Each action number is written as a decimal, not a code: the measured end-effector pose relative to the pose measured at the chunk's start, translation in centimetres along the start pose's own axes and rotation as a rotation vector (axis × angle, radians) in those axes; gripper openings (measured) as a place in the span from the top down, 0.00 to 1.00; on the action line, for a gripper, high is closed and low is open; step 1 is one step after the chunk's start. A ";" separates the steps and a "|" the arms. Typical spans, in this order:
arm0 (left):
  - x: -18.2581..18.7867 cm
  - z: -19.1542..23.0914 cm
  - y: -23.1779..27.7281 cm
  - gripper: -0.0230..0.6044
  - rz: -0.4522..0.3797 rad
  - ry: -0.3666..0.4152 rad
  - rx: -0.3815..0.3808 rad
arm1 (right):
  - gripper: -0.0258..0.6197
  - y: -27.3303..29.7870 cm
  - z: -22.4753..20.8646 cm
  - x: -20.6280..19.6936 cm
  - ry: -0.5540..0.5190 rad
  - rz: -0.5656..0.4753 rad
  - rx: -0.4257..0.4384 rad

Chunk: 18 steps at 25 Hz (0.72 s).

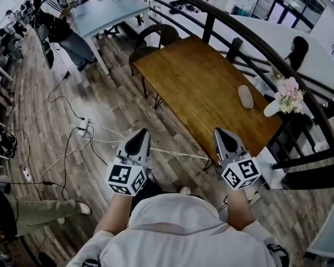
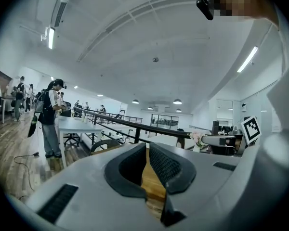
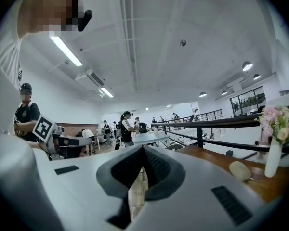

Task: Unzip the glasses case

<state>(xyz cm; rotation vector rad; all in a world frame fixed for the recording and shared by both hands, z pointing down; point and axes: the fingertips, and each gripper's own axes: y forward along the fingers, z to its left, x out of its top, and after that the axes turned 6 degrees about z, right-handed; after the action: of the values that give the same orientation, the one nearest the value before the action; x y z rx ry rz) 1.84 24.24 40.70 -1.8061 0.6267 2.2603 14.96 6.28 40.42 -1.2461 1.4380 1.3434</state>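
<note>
The case [image 1: 246,96] lay on the wooden tabletop [image 1: 195,82], near its right end, close to a vase [image 1: 273,108] of flowers. Both claws were shut and empty. The left claw [image 1: 139,137] hung over the floor beside the tabletop. The right claw [image 1: 221,135] hung by the tabletop's near corner, well apart from the case.
</note>
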 end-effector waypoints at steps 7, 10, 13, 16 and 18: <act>1.5 5.6 2.4 0.91 -0.001 -0.012 -0.074 | 0.88 5.1 1.5 1.3 -0.036 0.047 -0.071; 1.5 8.8 2.9 0.91 0.004 -0.034 -0.092 | 0.88 7.9 2.1 2.0 -0.037 0.080 -0.099; 1.4 11.4 3.5 0.91 0.022 -0.024 -0.119 | 0.88 10.2 2.8 2.5 -0.016 0.092 -0.136; 1.3 12.7 4.3 0.91 0.037 -0.015 -0.147 | 0.88 11.6 3.2 1.7 0.004 0.119 -0.168; 1.3 12.9 4.9 0.91 0.046 -0.010 -0.169 | 0.88 12.0 3.0 1.0 0.012 0.143 -0.187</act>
<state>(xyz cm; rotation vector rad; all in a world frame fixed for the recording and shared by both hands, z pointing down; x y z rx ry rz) -11.82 25.22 42.75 -1.8716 0.4930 2.4169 2.85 8.56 41.63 -1.2908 1.4587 1.6002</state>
